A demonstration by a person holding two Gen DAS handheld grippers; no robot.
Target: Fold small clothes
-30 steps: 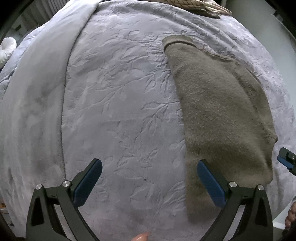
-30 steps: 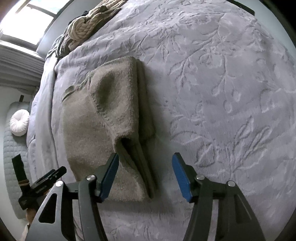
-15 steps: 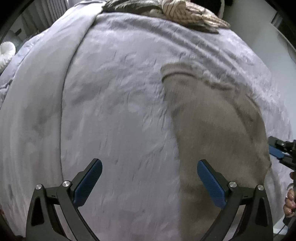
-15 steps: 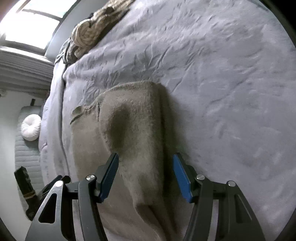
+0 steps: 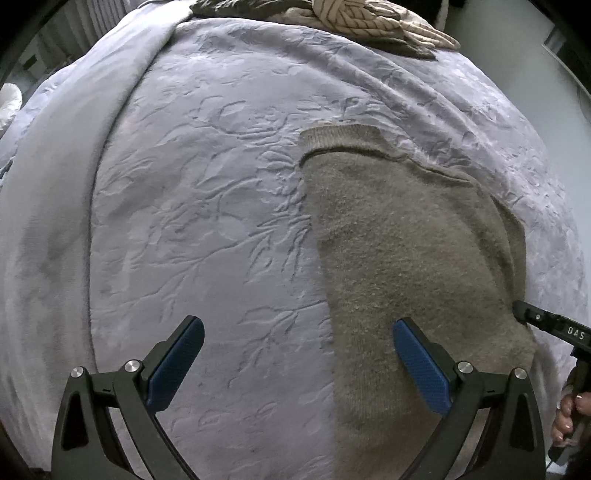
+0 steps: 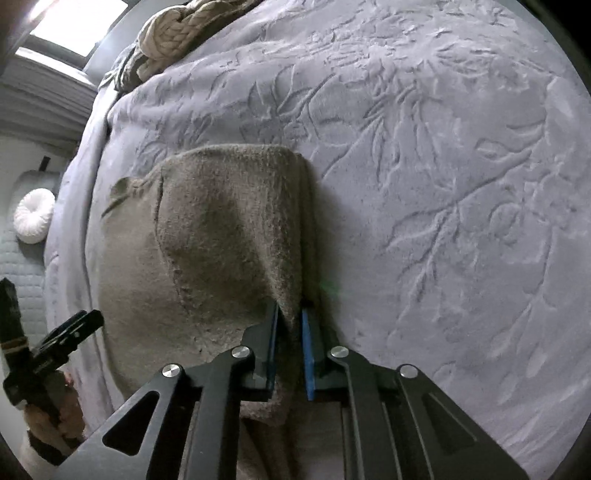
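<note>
A small olive-brown knit garment (image 5: 406, 251) lies partly folded on a grey embossed blanket (image 5: 203, 203). My left gripper (image 5: 295, 354) is open and empty just above the blanket; its right finger hangs over the garment's near left part. My right gripper (image 6: 290, 332) is shut on the garment (image 6: 229, 229), pinching a raised fold at its near right edge. The right gripper's tip also shows at the right edge of the left wrist view (image 5: 546, 325).
A pile of cream and brown knitwear (image 5: 351, 18) lies at the far edge of the bed, also in the right wrist view (image 6: 166, 33). A white round cushion (image 6: 35, 216) lies beyond the bed's left side. A bright window (image 6: 62, 29) is at the far left.
My right gripper has closed on the garment's near right fold. The left gripper has pulled back a little and stays open.
</note>
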